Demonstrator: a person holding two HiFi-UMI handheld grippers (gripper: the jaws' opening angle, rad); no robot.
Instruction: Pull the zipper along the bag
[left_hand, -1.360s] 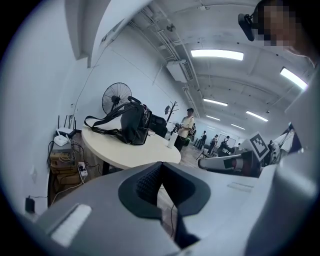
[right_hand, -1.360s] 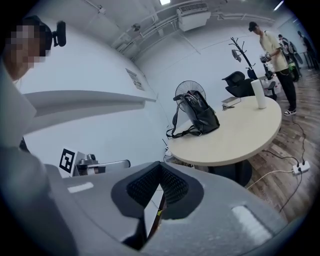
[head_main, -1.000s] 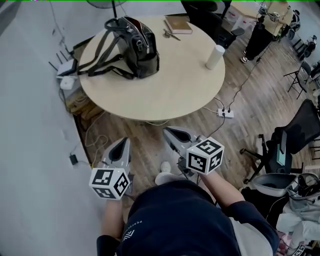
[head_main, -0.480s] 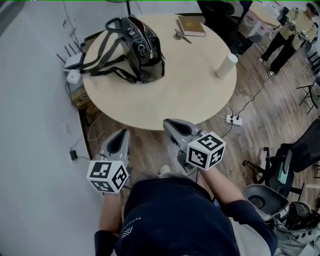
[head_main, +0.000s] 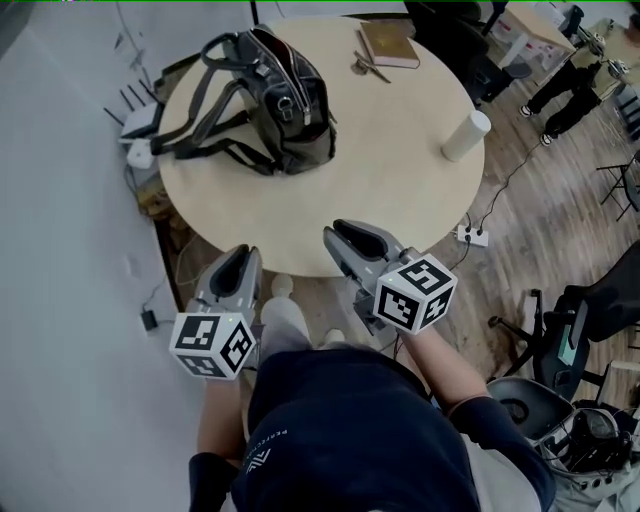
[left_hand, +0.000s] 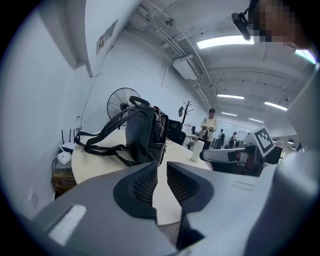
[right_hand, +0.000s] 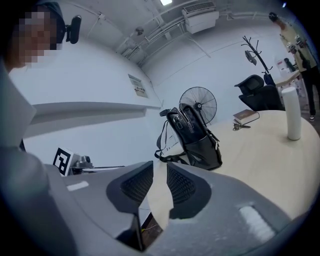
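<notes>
Bag (head_main: 270, 100) is the thing to work on. In the head view it sits on the far side of the round table (head_main: 400, 200), well ahead of both sets of fingers. The left gripper (head_main: 242, 256) and the right gripper (head_main: 340, 238) are only at the near edge of the table. This view alone shows the loose straps (head_main: 200, 130) lying beside the bag, and how far the bag is from the fingers.

In the left gripper view, its fingers (left_hand: 142, 185) have just been opening. They stand a little apart with nothing between them. The bag stands straight ahead of the gap, side on. The top of the bag is hard to see here.

In the right gripper view, its fingers (right_hand: 137, 185) have also just been opening and hold nothing. The bag is ahead and a bit to the right of the gap. Only this view looks along the zipper (right_hand: 187, 120) and shows the top gaping open.

What could go wrong: the bag is soft and nothing holds it. If one gripper tugs the zipper alone, the bag may slide or fall over. The fingers may also pinch cloth or a strap and miss the small pull.
</notes>
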